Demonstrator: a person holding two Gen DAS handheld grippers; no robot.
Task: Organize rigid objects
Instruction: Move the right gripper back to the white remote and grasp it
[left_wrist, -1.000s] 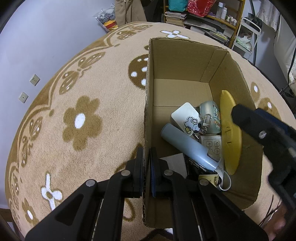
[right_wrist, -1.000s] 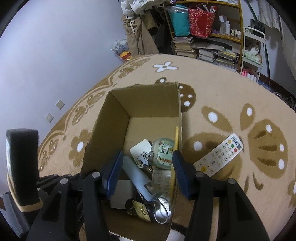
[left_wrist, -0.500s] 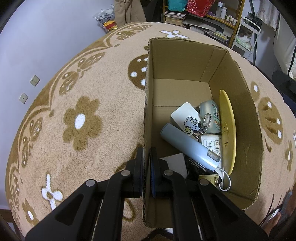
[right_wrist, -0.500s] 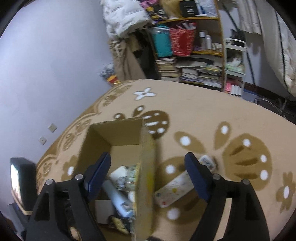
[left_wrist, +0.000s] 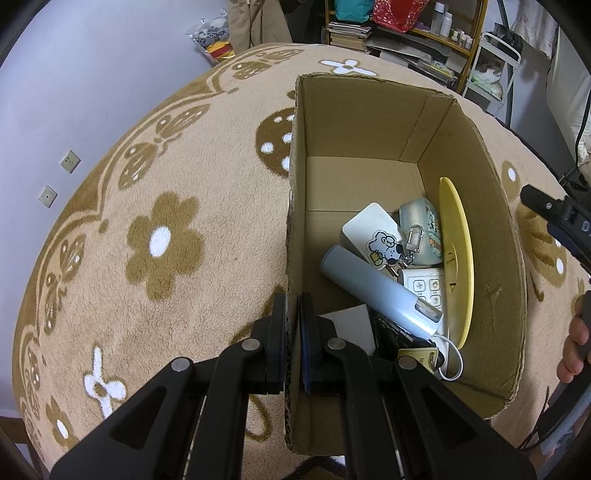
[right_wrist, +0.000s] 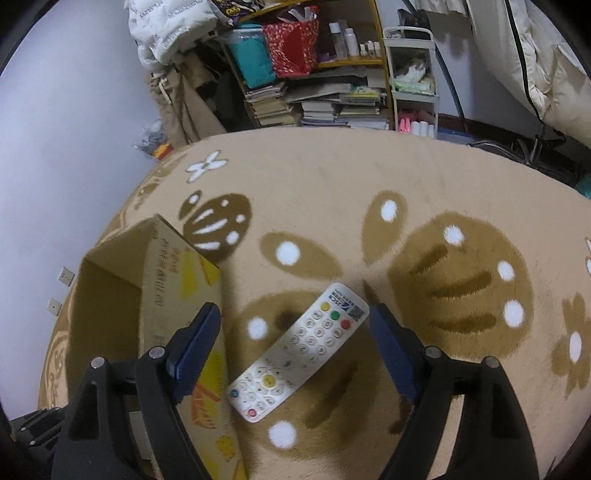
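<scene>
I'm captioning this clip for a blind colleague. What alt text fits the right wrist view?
The open right gripper hangs over a white remote lying on a tan flowered rug, the remote between its jaws but untouched. A cardboard box stands just left of the remote, with cluttered shelves behind.

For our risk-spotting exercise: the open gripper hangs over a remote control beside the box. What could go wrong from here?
1. The remote control lies slantwise between the right gripper's open jaws; closing might twist or push it.
2. One finger overlaps the cardboard box wall and may snag it.
3. The box is crowded; the upright yellow plate could topple.
</scene>
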